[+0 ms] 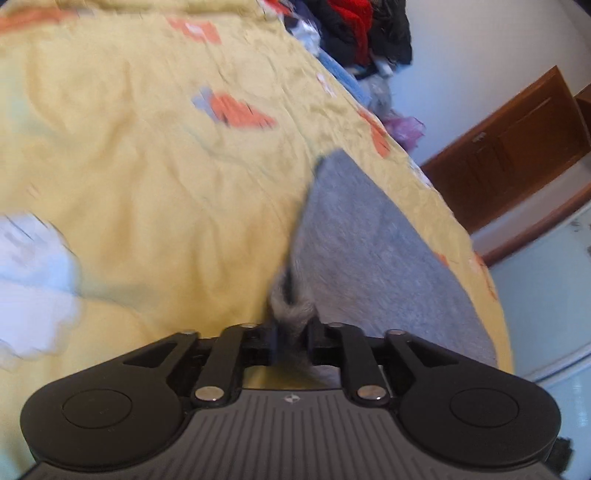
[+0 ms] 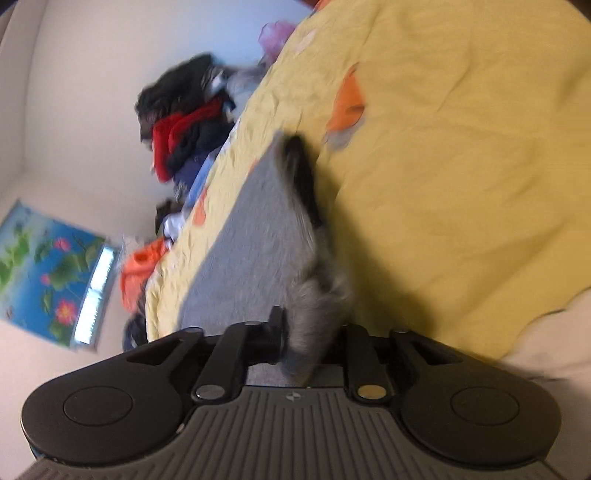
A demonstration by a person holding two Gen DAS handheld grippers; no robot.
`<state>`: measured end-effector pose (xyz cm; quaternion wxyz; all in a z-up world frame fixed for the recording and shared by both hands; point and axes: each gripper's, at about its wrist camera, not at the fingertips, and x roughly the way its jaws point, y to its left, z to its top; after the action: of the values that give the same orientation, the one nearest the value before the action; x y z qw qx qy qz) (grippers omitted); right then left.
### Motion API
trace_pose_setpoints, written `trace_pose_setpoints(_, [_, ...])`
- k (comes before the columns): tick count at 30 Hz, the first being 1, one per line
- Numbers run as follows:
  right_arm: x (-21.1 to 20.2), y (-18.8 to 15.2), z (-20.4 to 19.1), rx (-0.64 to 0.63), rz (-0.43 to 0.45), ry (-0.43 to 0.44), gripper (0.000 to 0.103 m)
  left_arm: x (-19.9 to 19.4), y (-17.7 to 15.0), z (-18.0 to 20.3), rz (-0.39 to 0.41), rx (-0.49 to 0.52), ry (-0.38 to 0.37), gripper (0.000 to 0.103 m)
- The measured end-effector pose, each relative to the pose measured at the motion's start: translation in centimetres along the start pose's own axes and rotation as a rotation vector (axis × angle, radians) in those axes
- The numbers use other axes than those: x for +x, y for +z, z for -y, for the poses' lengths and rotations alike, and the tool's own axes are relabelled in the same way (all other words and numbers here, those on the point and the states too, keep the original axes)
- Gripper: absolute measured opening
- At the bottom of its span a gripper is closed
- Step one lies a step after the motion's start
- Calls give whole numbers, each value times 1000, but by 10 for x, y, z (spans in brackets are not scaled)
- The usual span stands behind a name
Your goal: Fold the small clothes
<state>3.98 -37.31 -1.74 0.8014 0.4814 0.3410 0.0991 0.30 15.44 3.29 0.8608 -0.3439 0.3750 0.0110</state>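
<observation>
Nearest us, the left gripper [image 1: 292,338] pinches a bunched edge of the grey garment [image 1: 373,243]; the right gripper [image 2: 308,341] likewise clamps its gathered edge. We see the cloth spread over the yellow bedspread [image 1: 129,155], beside piled clothes [image 2: 184,125].

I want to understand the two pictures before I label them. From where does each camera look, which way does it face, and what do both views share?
Left wrist: sits on the left gripper, looks forward over the yellow bedspread toward a clothes pile and wooden door; its jaws pinch the grey garment.
Right wrist: sits on the right gripper, tilted sideways, facing the wall poster; its jaws pinch the same garment.
Shared: garment, bedspread, clothes pile.
</observation>
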Motion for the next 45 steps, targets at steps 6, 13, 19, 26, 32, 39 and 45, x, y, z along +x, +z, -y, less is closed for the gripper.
trace_pose_setpoints(6, [-24, 42, -51, -252, 247, -90, 78, -28, 29, 61, 391, 234, 209, 84])
trace_pose_setpoints(13, [96, 51, -135, -605, 174, -140, 79, 94, 34, 175, 367, 599, 280, 85])
trace_pose_setpoints(19, [190, 44, -137, -855, 50, -495, 79, 204, 44, 171, 125, 720, 387, 86])
trace_pose_setpoints(26, [171, 49, -108, -916, 45, -478, 93, 202, 55, 145, 104, 659, 280, 100])
trace_pose_setpoints(32, [180, 47, -113, -924, 57, -495, 96, 191, 52, 151, 138, 649, 374, 103])
trace_pose_setpoints(39, [133, 14, -141, -943, 167, -385, 101, 142, 21, 175, 176, 700, 276, 102])
trace_pose_setpoints(45, [162, 8, -118, -1004, 63, -495, 102, 172, 3, 163, 118, 721, 282, 103])
